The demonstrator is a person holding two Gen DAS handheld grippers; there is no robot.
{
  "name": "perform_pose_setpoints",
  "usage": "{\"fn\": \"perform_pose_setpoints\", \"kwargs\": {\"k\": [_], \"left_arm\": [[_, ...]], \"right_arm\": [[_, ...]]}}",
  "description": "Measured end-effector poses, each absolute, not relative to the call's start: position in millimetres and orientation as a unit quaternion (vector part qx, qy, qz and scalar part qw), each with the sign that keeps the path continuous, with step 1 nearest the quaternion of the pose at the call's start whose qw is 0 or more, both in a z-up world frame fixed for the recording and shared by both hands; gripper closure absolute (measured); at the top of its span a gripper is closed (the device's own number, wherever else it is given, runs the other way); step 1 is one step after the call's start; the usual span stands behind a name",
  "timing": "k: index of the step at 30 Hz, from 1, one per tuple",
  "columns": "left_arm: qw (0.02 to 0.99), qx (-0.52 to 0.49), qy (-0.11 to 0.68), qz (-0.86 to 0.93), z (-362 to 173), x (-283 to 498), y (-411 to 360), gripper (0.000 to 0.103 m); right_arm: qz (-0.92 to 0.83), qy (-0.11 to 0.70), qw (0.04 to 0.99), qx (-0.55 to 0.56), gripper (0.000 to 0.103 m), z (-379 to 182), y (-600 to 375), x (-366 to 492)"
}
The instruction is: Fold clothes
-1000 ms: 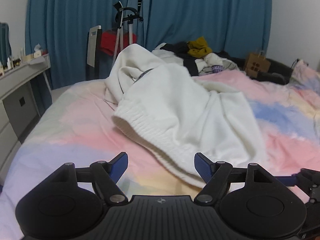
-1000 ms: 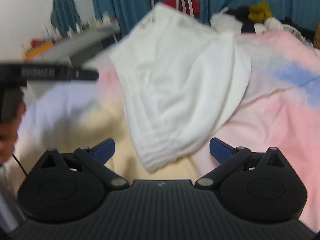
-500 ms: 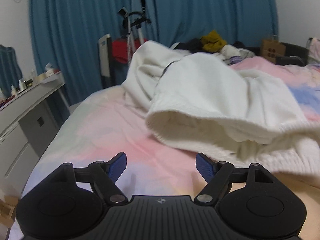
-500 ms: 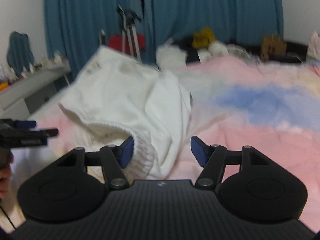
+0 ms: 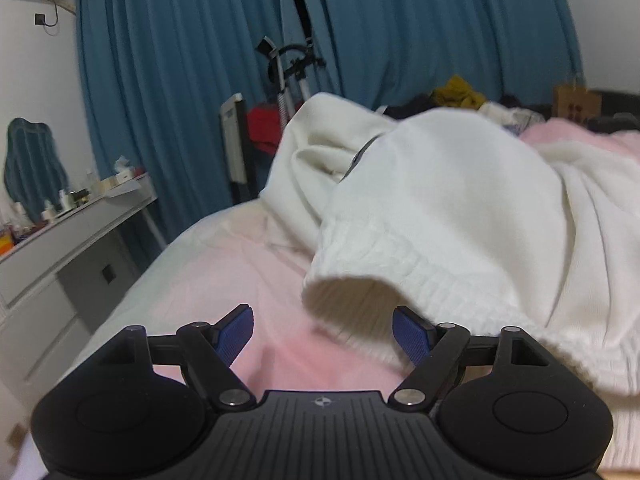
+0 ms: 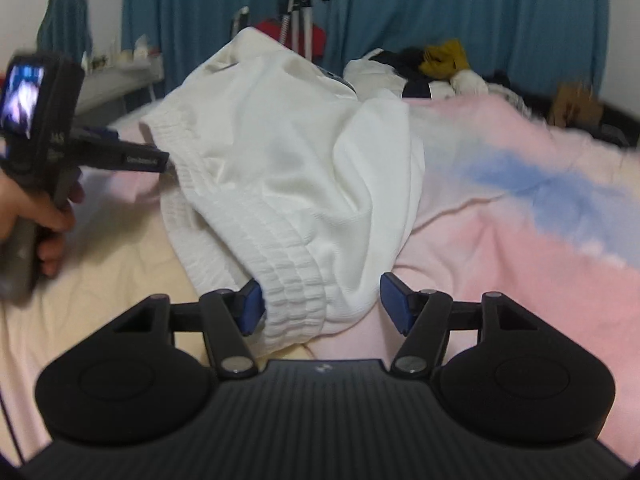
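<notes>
A white knit sweater [image 5: 452, 208] lies crumpled on the pastel bedspread [image 5: 248, 280]; it also shows in the right wrist view [image 6: 296, 176]. My left gripper [image 5: 323, 335] is open, low over the bed, with the sweater's ribbed hem opening [image 5: 360, 292] just ahead of its right finger. My right gripper [image 6: 322, 303] is open, and the ribbed hem [image 6: 296, 280] lies between its fingers, against the left pad. The left gripper and the hand holding it show at the left of the right wrist view [image 6: 40, 152].
A pile of other clothes [image 6: 436, 64] lies at the far end of the bed. A grey desk with drawers [image 5: 60, 256] stands left of the bed. Blue curtains [image 5: 400, 32], a stand [image 5: 292, 76] and a chair with red cloth [image 5: 256, 128] are behind.
Both grippers have moved in closer to the sweater's hem. The right gripper has opened wider and the hem now lies between its fingers. The left gripper has dropped lower toward the hem opening.
</notes>
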State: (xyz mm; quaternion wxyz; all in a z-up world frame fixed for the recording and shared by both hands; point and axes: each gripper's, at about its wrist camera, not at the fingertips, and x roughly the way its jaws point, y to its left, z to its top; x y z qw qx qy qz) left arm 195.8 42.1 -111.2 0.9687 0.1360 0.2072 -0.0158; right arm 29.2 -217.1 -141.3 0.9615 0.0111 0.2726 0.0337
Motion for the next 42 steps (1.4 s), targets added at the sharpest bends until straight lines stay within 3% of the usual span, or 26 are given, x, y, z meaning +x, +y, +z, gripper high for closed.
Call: {"fn": "perform_pose_setpoints", "kwargs": {"k": [2,3,4,7,10,18,27,36,39,42], "left_arm": [[0.972,0.120,0.198,-0.030,-110,205,44,0.028],[0.974,0.106,0.195,-0.036,-107,207,45,0.030],[0.977,0.086,0.192,-0.041,-104,209,47,0.039],[0.978,0.024,0.200,-0.050,-94,222,54,0.077],[0.976,-0.018,0.210,-0.050,-86,232,60,0.094],[0.982,-0.047,0.174,-0.063,-37,203,88,0.097],[0.990,-0.024,0.140,-0.009,53,183,168,0.097],[0.958,-0.030,0.272,0.079,-41,206,223,0.096],[0.961,-0.020,0.265,0.075,-53,195,224,0.095],[0.959,-0.029,0.270,0.076,-50,188,223,0.084]], "right_arm": [[0.037,0.261,0.964,0.026,0.049,-138,-219,29],[0.040,0.257,0.965,0.030,0.065,-137,-218,29],[0.046,0.258,0.964,0.033,0.073,-137,-216,30],[0.053,0.261,0.963,0.049,0.076,-137,-212,30],[0.058,0.261,0.960,0.080,0.080,-133,-214,29],[0.117,0.221,0.963,0.105,0.092,-98,-193,9],[0.291,0.192,0.919,0.185,0.092,-63,-107,-4],[0.328,0.302,0.884,0.139,0.091,-135,-28,52],[0.334,0.299,0.888,0.104,0.088,-141,-21,52],[0.344,0.282,0.891,0.090,0.086,-136,-22,52]]}}
